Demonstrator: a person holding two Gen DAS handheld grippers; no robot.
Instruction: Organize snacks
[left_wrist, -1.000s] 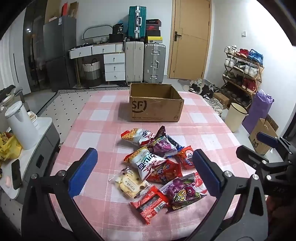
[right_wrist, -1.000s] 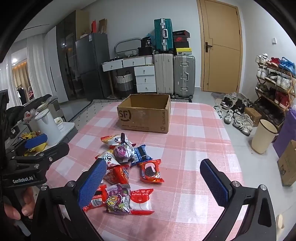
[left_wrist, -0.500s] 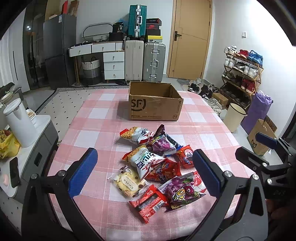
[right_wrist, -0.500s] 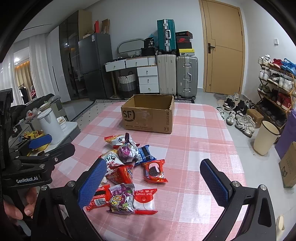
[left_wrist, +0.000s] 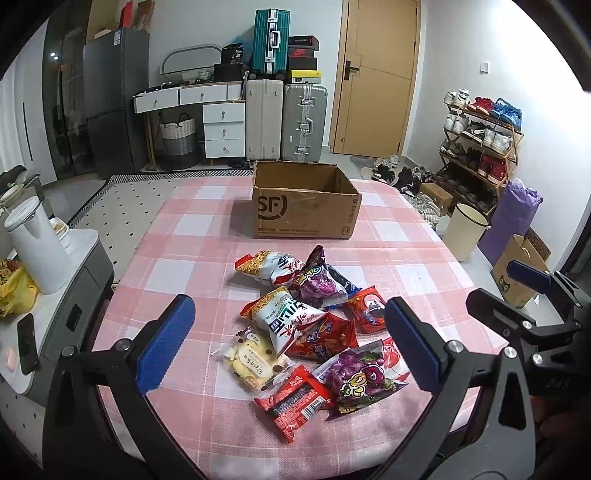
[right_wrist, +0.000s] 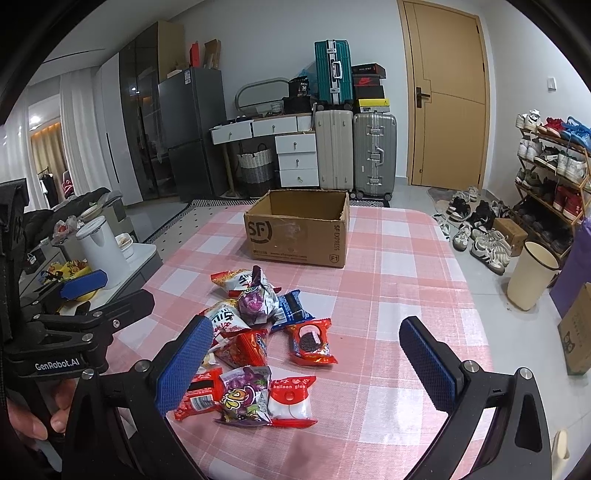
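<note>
Several snack packets lie in a pile on the pink checked tablecloth, among them a yellow biscuit pack and a purple grape candy bag. The pile also shows in the right wrist view. An open, empty-looking SF cardboard box stands behind the pile; it also shows in the right wrist view. My left gripper is open and empty above the near packets. My right gripper is open and empty above the pile's right side.
A side cabinet with a white kettle stands left of the table. A cream bin, a purple bag and a shoe rack are on the right. Suitcases and drawers stand behind by the door.
Both grippers have drawn back and risen slightly, so more of the table's near edge shows. The packets and box have not moved. Both grippers stay open.
</note>
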